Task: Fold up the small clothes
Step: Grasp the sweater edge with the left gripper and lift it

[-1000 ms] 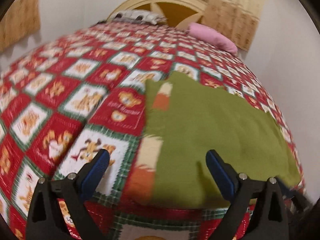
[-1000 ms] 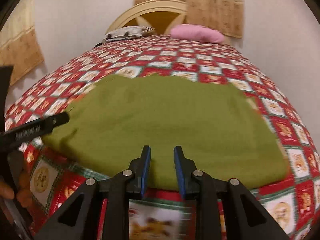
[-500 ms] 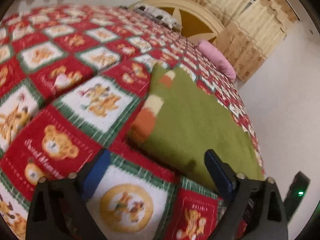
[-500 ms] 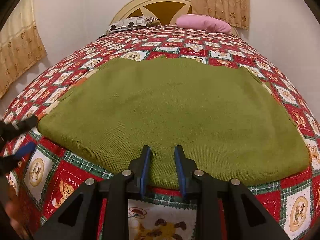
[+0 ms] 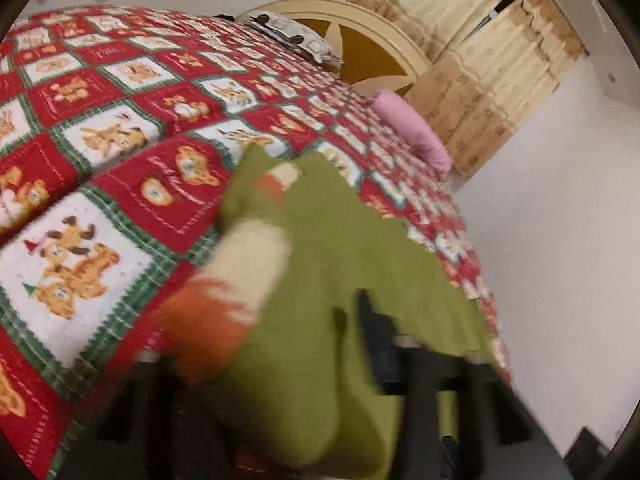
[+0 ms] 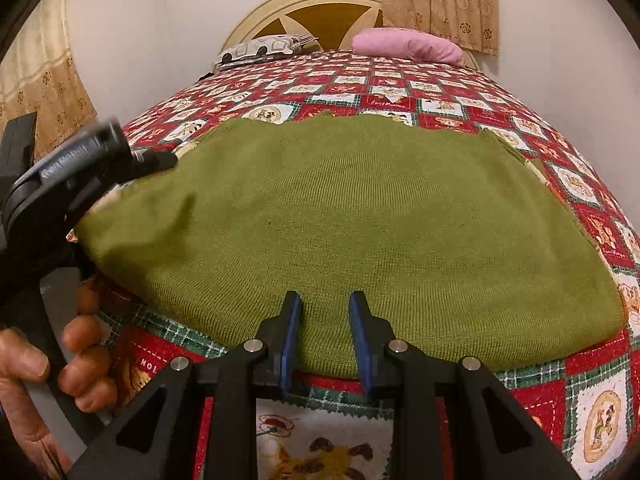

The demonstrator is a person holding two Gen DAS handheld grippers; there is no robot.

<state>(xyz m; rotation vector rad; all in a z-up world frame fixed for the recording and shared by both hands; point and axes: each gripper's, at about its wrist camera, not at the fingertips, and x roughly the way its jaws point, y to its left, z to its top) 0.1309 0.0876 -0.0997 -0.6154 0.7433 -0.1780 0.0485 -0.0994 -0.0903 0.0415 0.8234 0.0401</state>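
Observation:
A small green knit garment (image 6: 352, 220) lies flat on the bed. In the left wrist view the garment (image 5: 340, 276) shows an orange and cream striped edge (image 5: 236, 276) close to the lens. My left gripper (image 5: 272, 336) sits over the garment's near left corner; the view is blurred and the cloth hides one finger, so its state is unclear. The left gripper's body also shows in the right wrist view (image 6: 80, 164). My right gripper (image 6: 325, 304) is narrowly open, its tips at the garment's near hem with nothing between them.
The bed has a red, white and green patchwork quilt (image 6: 400, 92) with bear prints. A pink pillow (image 6: 408, 46) and a patterned pillow (image 6: 264, 50) lie by the cream headboard (image 6: 320, 0). Curtains hang behind. A white wall runs along the bed's right side.
My left gripper has moved forward onto the garment's striped left corner, which now bulges up against the lens. My right gripper has come closer to the near hem.

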